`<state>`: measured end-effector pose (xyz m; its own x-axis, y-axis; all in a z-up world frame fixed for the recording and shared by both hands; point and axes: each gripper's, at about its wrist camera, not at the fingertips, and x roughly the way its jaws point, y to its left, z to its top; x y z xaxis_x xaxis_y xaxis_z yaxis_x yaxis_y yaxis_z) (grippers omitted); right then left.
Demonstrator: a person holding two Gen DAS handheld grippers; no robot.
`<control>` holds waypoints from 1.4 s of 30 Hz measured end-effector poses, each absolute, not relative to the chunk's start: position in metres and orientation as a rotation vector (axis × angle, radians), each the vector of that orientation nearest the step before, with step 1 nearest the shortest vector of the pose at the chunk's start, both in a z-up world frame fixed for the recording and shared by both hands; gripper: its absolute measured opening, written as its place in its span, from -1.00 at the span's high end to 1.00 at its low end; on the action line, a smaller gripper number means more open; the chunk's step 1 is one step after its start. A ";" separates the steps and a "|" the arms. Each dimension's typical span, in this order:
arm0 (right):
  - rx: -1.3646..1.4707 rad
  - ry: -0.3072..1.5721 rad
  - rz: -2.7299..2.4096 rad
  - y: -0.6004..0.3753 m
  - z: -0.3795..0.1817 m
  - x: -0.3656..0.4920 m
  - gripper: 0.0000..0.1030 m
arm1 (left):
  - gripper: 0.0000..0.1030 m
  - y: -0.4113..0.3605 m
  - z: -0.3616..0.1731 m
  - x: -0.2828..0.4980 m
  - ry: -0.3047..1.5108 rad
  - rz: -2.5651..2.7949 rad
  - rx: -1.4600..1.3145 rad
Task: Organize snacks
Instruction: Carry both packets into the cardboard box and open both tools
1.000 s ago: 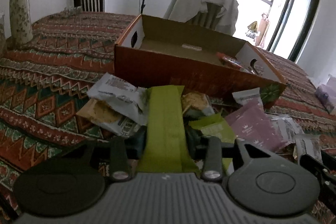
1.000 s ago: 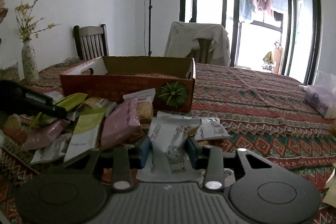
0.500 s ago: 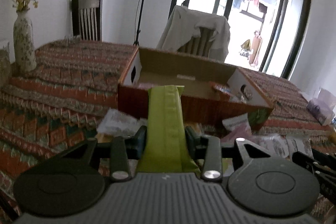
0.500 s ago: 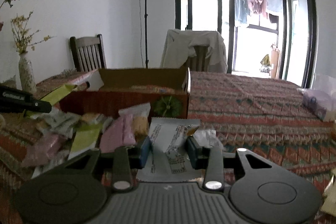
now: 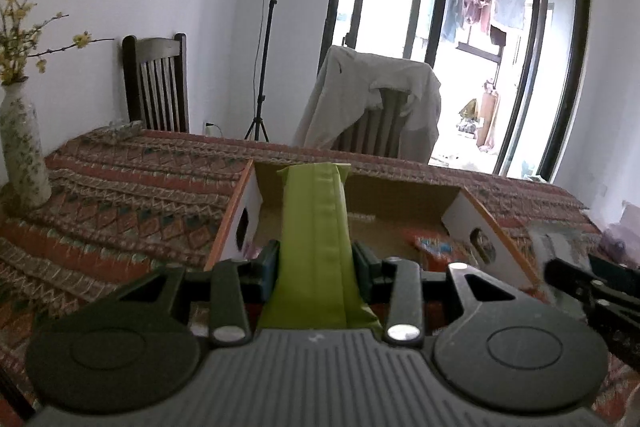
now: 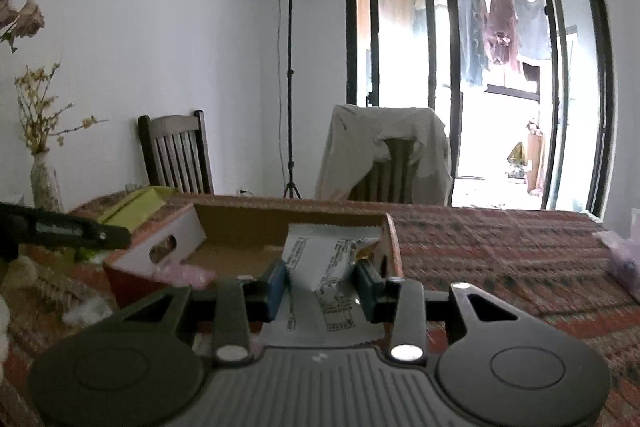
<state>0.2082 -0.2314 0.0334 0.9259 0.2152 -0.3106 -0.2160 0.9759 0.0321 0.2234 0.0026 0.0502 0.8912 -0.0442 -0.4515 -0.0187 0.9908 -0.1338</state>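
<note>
1. Left wrist view. The left tool [image 5: 316, 267] is seen closed on a green snack packet [image 5: 314, 227], which is pinched near its lower third so that the free end projects forward and upward, above the open cardboard box [image 5: 492, 231]. The packet is judged to be light, thin and flexible, with a smooth film that may slip; its lengthwise seam lends some stiffness, so a hold across the width, as shown, appears sound. The tool is held raised and roughly level, directed at the box, inside which a red-patterned packet [image 5: 430, 243] lies. The box rests on the patterned worktop [image 5: 132, 187]. At the right edge the right tool [image 5: 592, 291] is partly visible.

2. Right wrist view. The right tool [image 6: 322, 285] is seen clamped on a white printed packet [image 6: 324, 263], gripped across its middle, with its serrated upper edge lifted before the near right corner of the cardboard box [image 6: 236, 227]. The packet is judged to be light, crinkly and easily crushed, so gentle pressure is advised. The tool is held level and raised above the worktop [image 6: 500, 251]. At the left, the left tool [image 6: 80, 233] is seen carrying the green snack packet [image 6: 140, 203] beside the box's left end.
</note>
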 end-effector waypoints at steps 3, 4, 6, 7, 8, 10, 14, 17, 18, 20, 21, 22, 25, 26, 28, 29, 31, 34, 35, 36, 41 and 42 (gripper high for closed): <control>0.008 0.320 0.234 -0.220 0.041 0.234 0.28 | 0.23 0.001 0.052 0.243 0.475 -0.012 -0.144; 0.009 0.321 0.236 -0.216 0.043 0.243 0.28 | 0.23 0.001 0.052 0.250 0.480 -0.012 -0.149; 0.006 0.325 0.240 -0.208 0.044 0.259 0.28 | 0.23 0.000 0.052 0.265 0.487 -0.004 -0.158; 0.006 0.329 0.242 -0.204 0.044 0.268 0.28 | 0.23 0.000 0.051 0.272 0.488 0.004 -0.158; 0.006 0.333 0.243 -0.200 0.044 0.276 0.28 | 0.23 0.001 0.050 0.279 0.490 0.012 -0.160; 0.006 0.341 0.243 -0.194 0.042 0.291 0.28 | 0.23 0.003 0.046 0.293 0.497 0.029 -0.171; 0.052 0.345 0.218 -0.191 0.027 0.310 0.28 | 0.23 0.008 0.033 0.307 0.494 0.060 -0.180; 0.031 0.369 0.226 -0.189 0.014 0.315 0.28 | 0.23 0.013 0.024 0.315 0.513 0.064 -0.181; 0.032 0.373 0.232 -0.190 0.011 0.316 0.28 | 0.23 0.013 0.022 0.317 0.509 0.066 -0.179; 0.032 0.384 0.239 -0.190 0.007 0.318 0.28 | 0.23 0.011 0.018 0.318 0.503 0.072 -0.157; 0.029 0.389 0.239 -0.190 0.004 0.318 0.28 | 0.23 0.009 0.016 0.319 0.506 0.072 -0.148; 0.029 0.393 0.239 -0.189 0.002 0.319 0.28 | 0.23 0.009 0.014 0.321 0.512 0.070 -0.144; 0.029 0.410 0.234 -0.189 -0.004 0.321 0.28 | 0.23 0.008 0.010 0.323 0.524 0.072 -0.139; 0.027 0.416 0.232 -0.189 -0.006 0.322 0.28 | 0.23 0.008 0.008 0.323 0.530 0.072 -0.138; 0.020 0.426 0.225 -0.188 -0.008 0.322 0.27 | 0.22 0.008 0.005 0.323 0.541 0.068 -0.133; 0.017 0.432 0.224 -0.188 -0.010 0.322 0.27 | 0.21 0.008 0.003 0.323 0.548 0.069 -0.128; 0.015 0.444 0.223 -0.188 -0.012 0.322 0.26 | 0.22 0.009 0.000 0.324 0.554 0.062 -0.131; 0.018 0.454 0.217 -0.189 -0.014 0.323 0.26 | 0.00 0.010 0.000 0.320 0.540 0.047 -0.139; 0.021 0.457 0.219 -0.190 -0.015 0.322 0.20 | -0.10 0.010 0.001 0.318 0.532 0.048 -0.139; 0.025 0.457 0.221 -0.191 -0.015 0.322 0.07 | -0.39 0.010 0.002 0.317 0.522 0.052 -0.137; 0.039 0.432 0.214 -0.195 -0.012 0.317 -0.82 | -1.00 0.012 0.008 0.305 0.458 0.058 -0.155; 0.042 0.432 0.211 -0.196 -0.011 0.317 -0.94 | -1.00 0.012 0.010 0.303 0.444 0.062 -0.162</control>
